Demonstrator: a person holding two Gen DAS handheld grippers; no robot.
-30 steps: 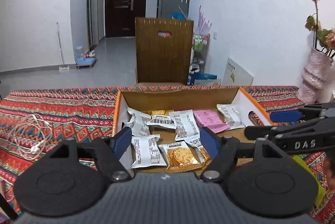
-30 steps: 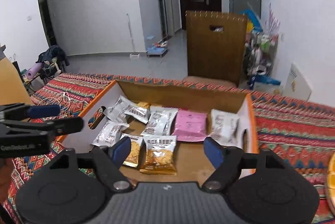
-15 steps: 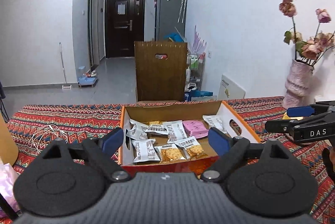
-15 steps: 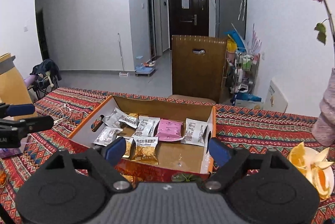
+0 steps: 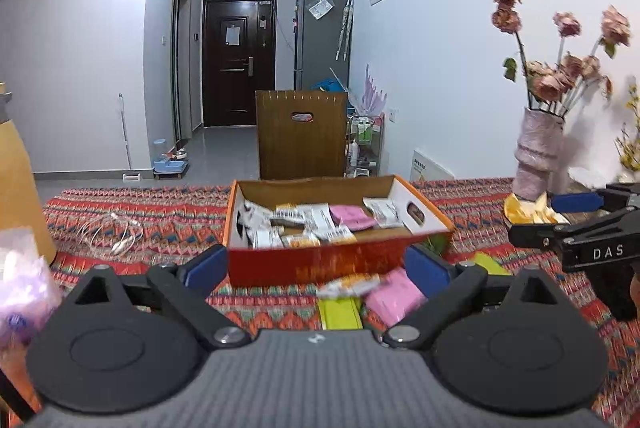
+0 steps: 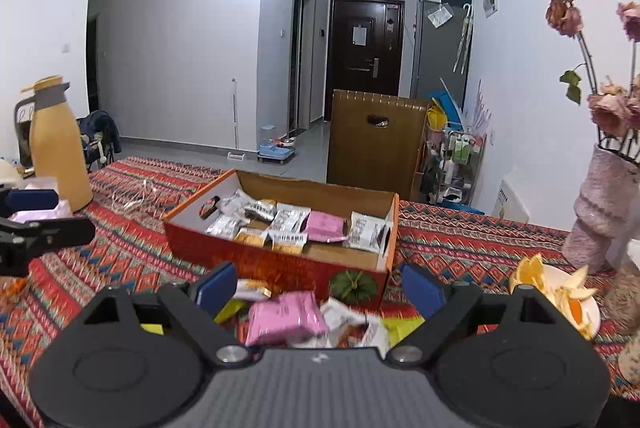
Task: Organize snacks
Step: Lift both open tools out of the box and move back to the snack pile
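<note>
An orange cardboard box [image 5: 340,264] [image 6: 280,264] sits mid-table on the patterned cloth. It holds several white packets and a pink packet [image 5: 352,216] [image 6: 325,226]. Loose snacks lie on the cloth in front of it: a pink packet [image 5: 394,294] [image 6: 286,318], a yellow-green packet [image 5: 340,312] and a white packet [image 6: 352,320]. My left gripper [image 5: 314,268] hovers over these loose snacks, its jaws opening and gripping nothing. My right gripper [image 6: 320,288] is beside it on the near side of the box, jaws also opening, nothing pressed between the pads.
At the right stand a pink vase [image 5: 538,155] [image 6: 600,220] of dried flowers and a plate of orange peel [image 6: 560,292]. At the left are a tan jug [image 6: 60,147], a white cable [image 5: 116,232] and a purple bag [image 5: 20,288]. A wooden chair back [image 5: 302,135] rises behind the table.
Both grippers have drawn back from over the box to its near side, and their jaws have widened. The loose packets in front of the box have come into view.
</note>
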